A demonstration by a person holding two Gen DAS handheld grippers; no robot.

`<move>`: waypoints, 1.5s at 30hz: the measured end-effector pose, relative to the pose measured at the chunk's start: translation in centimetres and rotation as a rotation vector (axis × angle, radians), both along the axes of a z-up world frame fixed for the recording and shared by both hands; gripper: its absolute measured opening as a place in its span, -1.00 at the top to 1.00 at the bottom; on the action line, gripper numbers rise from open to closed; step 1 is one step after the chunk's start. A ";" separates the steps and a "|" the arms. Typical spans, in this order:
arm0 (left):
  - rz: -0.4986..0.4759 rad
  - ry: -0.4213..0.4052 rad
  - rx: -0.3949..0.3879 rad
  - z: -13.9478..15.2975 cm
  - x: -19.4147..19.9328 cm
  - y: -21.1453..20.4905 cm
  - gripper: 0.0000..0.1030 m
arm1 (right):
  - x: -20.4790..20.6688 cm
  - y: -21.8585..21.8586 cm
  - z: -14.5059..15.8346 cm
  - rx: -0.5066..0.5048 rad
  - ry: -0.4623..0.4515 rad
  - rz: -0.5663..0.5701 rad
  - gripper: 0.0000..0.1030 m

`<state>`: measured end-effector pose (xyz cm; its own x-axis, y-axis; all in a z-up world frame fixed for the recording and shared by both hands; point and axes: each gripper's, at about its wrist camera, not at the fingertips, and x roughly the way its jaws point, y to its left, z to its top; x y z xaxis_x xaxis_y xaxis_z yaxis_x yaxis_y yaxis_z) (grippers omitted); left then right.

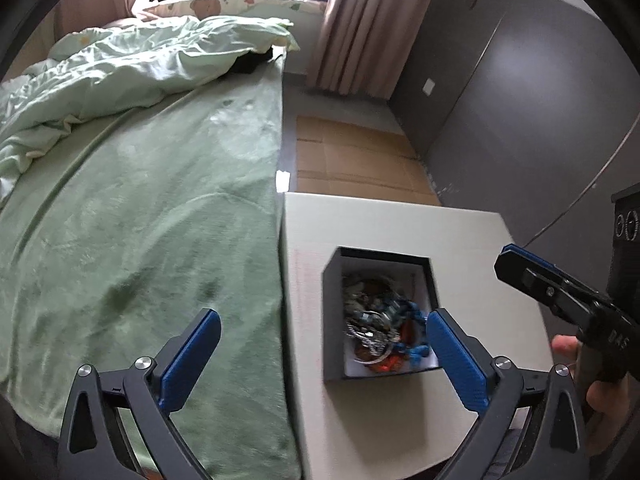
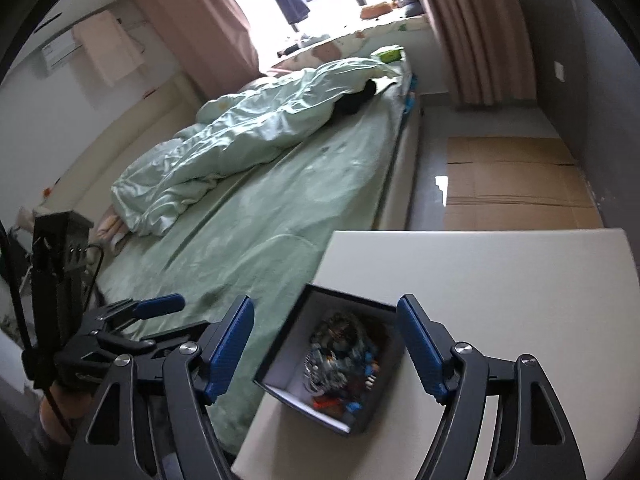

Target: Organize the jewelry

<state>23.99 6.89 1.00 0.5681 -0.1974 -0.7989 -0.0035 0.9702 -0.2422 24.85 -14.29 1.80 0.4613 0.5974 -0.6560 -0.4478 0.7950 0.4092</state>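
Note:
A dark open box (image 1: 332, 312) sits on a white table (image 1: 460, 240) beside the bed. It holds a tangled pile of jewelry (image 1: 380, 328) with silver, blue and orange pieces. My left gripper (image 1: 324, 332) is open and empty, above the box's left side. The right gripper (image 1: 516, 264) shows at the right, held in a hand. In the right wrist view the box (image 2: 280, 360) and jewelry (image 2: 344, 360) lie below my open, empty right gripper (image 2: 326, 320). The left gripper (image 2: 160, 306) shows at the left.
A bed with a green blanket (image 1: 140, 220) and a rumpled duvet (image 1: 120, 68) lies left of the table. Flattened cardboard (image 1: 360, 160) covers the floor beyond the table. A grey wall (image 1: 540, 100) and curtains (image 1: 368, 20) stand at the right and back.

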 end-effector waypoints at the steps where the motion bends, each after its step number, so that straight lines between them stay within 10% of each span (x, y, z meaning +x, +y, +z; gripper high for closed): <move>1: -0.003 -0.013 -0.006 0.2 -0.5 -0.3 -0.99 | -0.3 -0.5 0.2 -0.003 -0.005 -0.020 -0.46; 8: -0.025 -0.119 -0.002 2.6 -5.0 -2.1 -0.99 | -4.0 -3.6 1.4 0.003 -0.054 -0.122 -1.00; 45: 0.004 -0.478 0.185 9.4 -29.0 -10.8 -0.99 | -29.2 -15.5 7.1 -0.117 -0.199 -0.294 -1.00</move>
